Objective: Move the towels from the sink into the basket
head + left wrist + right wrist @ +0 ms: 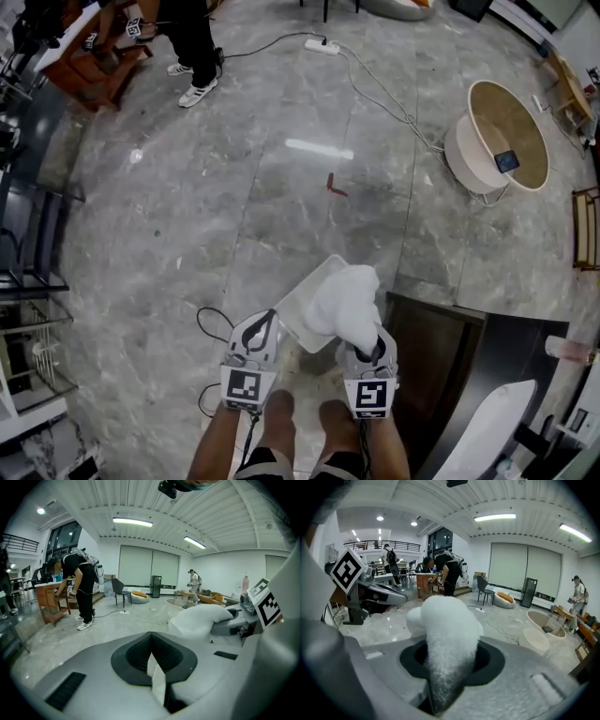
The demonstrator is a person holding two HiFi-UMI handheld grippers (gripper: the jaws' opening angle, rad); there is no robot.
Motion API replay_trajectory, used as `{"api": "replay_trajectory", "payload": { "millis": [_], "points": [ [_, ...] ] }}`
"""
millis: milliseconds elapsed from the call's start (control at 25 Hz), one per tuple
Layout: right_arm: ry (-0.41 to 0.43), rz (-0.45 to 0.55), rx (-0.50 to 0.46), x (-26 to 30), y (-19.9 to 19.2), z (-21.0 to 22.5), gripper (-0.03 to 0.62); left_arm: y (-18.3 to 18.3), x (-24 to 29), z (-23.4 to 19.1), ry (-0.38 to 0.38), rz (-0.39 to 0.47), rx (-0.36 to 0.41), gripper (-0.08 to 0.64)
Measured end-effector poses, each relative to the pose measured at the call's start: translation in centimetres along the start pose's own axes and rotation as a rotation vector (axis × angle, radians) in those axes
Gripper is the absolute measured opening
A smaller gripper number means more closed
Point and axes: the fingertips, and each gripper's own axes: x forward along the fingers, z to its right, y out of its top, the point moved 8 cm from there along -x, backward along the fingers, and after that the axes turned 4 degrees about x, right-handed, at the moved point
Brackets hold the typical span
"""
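Observation:
A fluffy white towel (347,298) hangs bunched over a white rectangular basket (298,302) on the grey stone floor in front of my feet. My right gripper (367,339) is shut on the towel's near end; in the right gripper view the towel (447,620) fills the jaws of the right gripper (445,681). My left gripper (266,324) sits at the basket's near-left corner. In the left gripper view a thin flat white piece, which looks like the basket's rim, is clamped in the left gripper (157,674), and the towel (201,618) bulges at the right.
A dark counter (450,361) with a white sink (497,422) stands at the lower right. A round beige tub (502,136) lies on the floor at the far right. A power strip (323,45) with its cable crosses the floor. A person (192,42) stands by wooden furniture at the far left.

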Motion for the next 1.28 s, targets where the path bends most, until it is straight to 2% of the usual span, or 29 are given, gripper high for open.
{"api": "replay_trajectory", "payload": {
  "millis": [400, 520, 640, 680, 800, 1080, 1280],
  "points": [
    [0.042, -0.082, 0.007, 7.2, -12.8, -1.7, 0.135, -10.8, 4.8, 0.4, 0.011, -0.074, -0.055, 0.009],
    [0.056, -0.118, 0.007, 9.2, -16.6, -2.2, 0.135, -14.0, 6.2, 0.8, 0.014, -0.109, -0.111, 0.009],
    [0.057, -0.135, 0.003, 11.0, -20.0, -2.3, 0.135, -17.7, 7.6, 1.1, -0.012, -0.113, -0.057, 0.009],
    [0.055, -0.135, 0.000, 11.6, -21.1, -2.3, 0.135, -18.8, 7.9, 1.3, -0.018, -0.121, -0.061, 0.009],
    [0.050, -0.162, 0.002, 13.4, -24.3, -2.3, 0.135, -21.4, 9.2, 1.9, -0.015, -0.164, -0.136, 0.009],
    [0.050, -0.240, 0.005, 17.9, -31.4, -2.2, 0.138, -26.9, 11.8, 2.2, -0.030, -0.194, -0.161, 0.009],
    [0.058, -0.282, 0.025, 20.1, -35.2, -2.7, 0.143, -30.3, 13.4, 1.9, -0.037, -0.214, -0.176, 0.009]
  ]
}}
